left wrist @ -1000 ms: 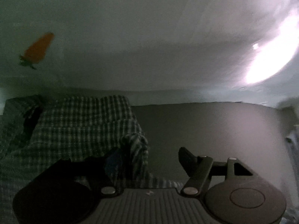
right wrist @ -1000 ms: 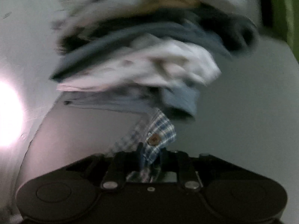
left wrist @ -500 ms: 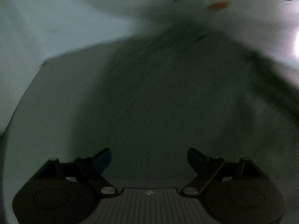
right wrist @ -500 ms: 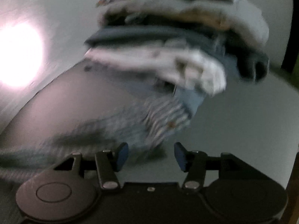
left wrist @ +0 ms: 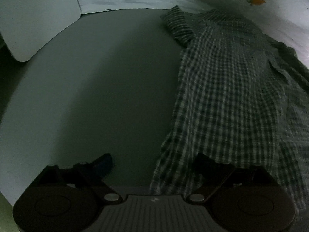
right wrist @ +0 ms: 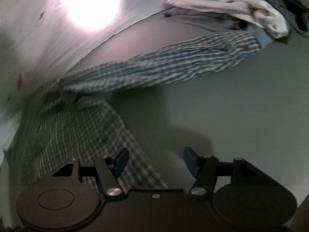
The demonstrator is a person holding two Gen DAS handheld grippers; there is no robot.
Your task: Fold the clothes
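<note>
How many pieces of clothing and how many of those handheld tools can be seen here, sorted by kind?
Checked shirt, spread out: 1
Stack of folded clothes: 1 stack; the number of garments in it is too blurred to tell
Handheld tools, left tool and right tool: 2
Total: 4

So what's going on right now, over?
Left gripper closing, right gripper opening, neither gripping. Blue-and-white checked cotton shirt spread on the grey table. Sleeve cuff touches stack of folded clothes.
</note>
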